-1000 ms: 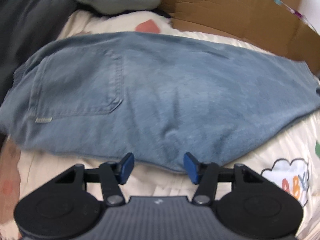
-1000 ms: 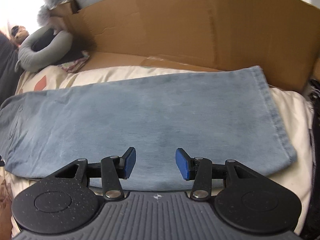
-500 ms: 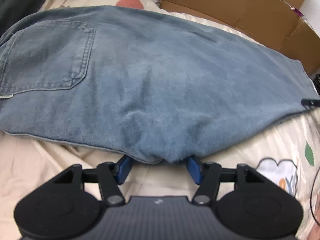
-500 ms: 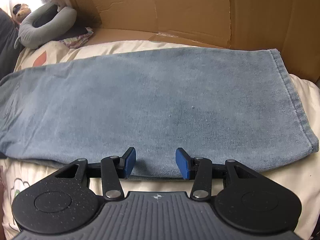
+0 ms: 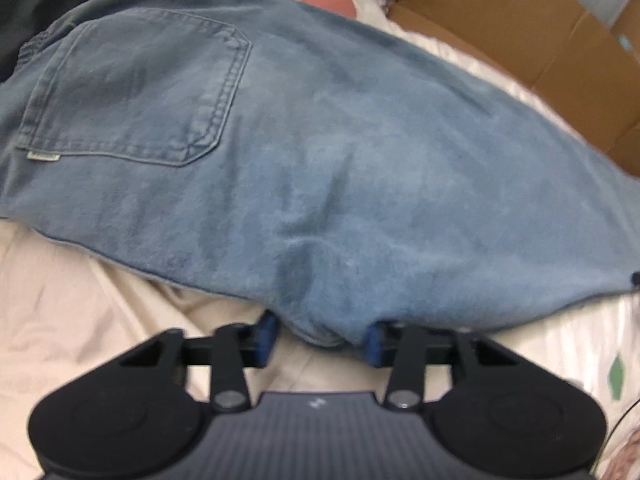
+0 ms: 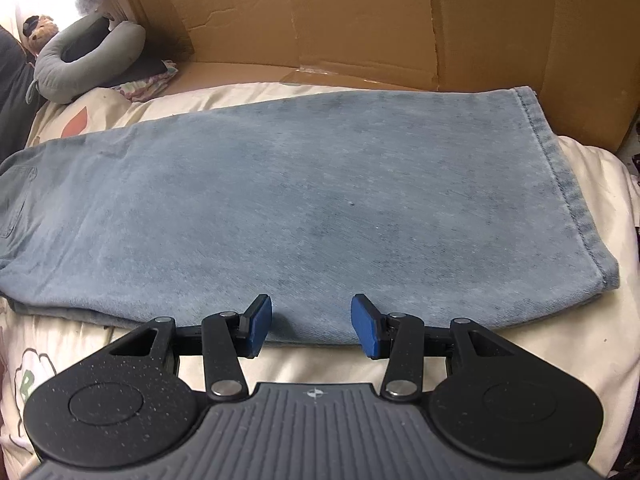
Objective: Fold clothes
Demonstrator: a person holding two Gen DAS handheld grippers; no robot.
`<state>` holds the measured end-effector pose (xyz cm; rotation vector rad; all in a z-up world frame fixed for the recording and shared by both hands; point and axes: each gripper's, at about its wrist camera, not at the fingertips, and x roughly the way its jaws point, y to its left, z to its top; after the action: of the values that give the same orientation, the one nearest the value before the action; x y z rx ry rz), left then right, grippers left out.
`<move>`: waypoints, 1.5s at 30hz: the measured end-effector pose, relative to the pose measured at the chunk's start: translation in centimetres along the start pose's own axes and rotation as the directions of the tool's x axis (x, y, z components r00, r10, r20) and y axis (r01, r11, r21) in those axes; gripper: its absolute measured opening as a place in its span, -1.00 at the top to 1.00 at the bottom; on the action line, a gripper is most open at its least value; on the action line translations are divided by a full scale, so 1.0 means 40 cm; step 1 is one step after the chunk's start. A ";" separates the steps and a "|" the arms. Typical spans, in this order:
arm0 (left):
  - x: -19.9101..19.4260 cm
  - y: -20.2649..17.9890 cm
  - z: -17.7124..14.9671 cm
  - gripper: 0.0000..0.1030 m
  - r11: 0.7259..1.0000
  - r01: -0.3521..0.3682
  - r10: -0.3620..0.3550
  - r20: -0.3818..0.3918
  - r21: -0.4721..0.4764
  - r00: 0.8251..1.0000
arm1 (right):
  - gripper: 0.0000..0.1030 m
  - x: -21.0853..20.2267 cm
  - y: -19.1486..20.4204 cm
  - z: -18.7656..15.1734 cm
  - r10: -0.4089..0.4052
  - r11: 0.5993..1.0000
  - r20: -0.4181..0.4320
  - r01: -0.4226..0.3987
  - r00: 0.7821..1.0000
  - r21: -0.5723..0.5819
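Observation:
Blue jeans (image 5: 320, 152) lie flat on a cream printed bedsheet (image 5: 80, 320), with the back pocket (image 5: 132, 92) at the upper left of the left wrist view. My left gripper (image 5: 320, 338) is open at the jeans' near edge. A bulge of denim sits between its blue pads (image 5: 266, 336) and hides their tips. In the right wrist view the jeans' leg (image 6: 320, 200) stretches across, its hem (image 6: 568, 184) at the right. My right gripper (image 6: 311, 326) is open, its pads (image 6: 256, 328) over the leg's near edge.
A brown cardboard box wall (image 6: 360, 24) stands right behind the jeans. A grey neck pillow (image 6: 80, 60) lies at the back left, beside dark fabric (image 5: 36, 4). Bare bedsheet (image 6: 580, 360) shows along the near side and beyond the hem.
Both grippers have moved forward and down to the jeans' near edge. The denim edge now bulges between the left pads, which stand slightly closer together. The right pads are as wide apart as before.

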<state>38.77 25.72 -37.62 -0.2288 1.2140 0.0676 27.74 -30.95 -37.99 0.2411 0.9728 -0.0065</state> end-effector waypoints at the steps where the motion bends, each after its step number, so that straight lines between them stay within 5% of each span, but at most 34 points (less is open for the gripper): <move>1: -0.005 -0.007 -0.006 0.46 0.999 -0.029 0.029 -0.006 0.016 1.000 | 0.01 -0.002 -0.006 -0.003 0.001 1.000 0.002 -0.001 1.000 0.002; 5: -0.012 -0.016 -0.032 0.68 0.995 -0.093 0.095 -0.038 0.043 0.995 | 0.01 -0.002 -0.038 -0.016 0.013 0.999 0.013 -0.014 1.000 0.037; 11: -0.023 -0.033 -0.040 0.69 0.987 -0.110 0.116 -0.044 0.118 0.992 | 0.01 -0.008 -0.047 -0.024 0.010 0.999 0.018 -0.010 1.000 0.037; 16: -0.065 -0.025 -0.061 0.63 0.983 0.012 0.002 -0.073 0.186 0.997 | 0.01 -0.029 -0.063 -0.034 -0.006 0.998 0.022 0.005 1.000 0.069; 19: -0.090 -0.013 -0.068 0.32 0.977 0.014 -0.004 -0.049 0.212 0.999 | 0.01 -0.042 -0.075 -0.043 -0.012 0.995 0.027 0.009 1.000 0.099; 27: -0.086 0.053 -0.010 0.18 0.997 0.073 -0.073 0.031 0.023 0.997 | 0.01 -0.071 -0.083 -0.063 -0.032 0.989 0.031 0.027 0.999 0.144; 33: -0.021 0.087 -0.002 0.08 0.990 0.122 -0.123 -0.003 -0.072 0.992 | 0.01 -0.084 -0.097 -0.092 -0.056 0.971 0.031 0.047 0.998 0.233; 38: 0.032 0.104 -0.002 0.08 0.972 0.190 -0.194 -0.021 -0.138 0.981 | 0.00 -0.099 -0.152 -0.131 -0.040 0.913 0.043 0.019 0.998 0.407; 45: 0.066 0.106 -0.006 0.10 0.946 0.284 -0.288 -0.003 -0.154 0.958 | 0.00 -0.100 -0.243 -0.181 -0.069 0.767 0.147 -0.042 0.987 0.640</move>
<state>38.76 29.62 -40.76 -0.5399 1.1905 -0.0964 18.45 -39.34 -40.56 0.8599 0.7776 -0.3790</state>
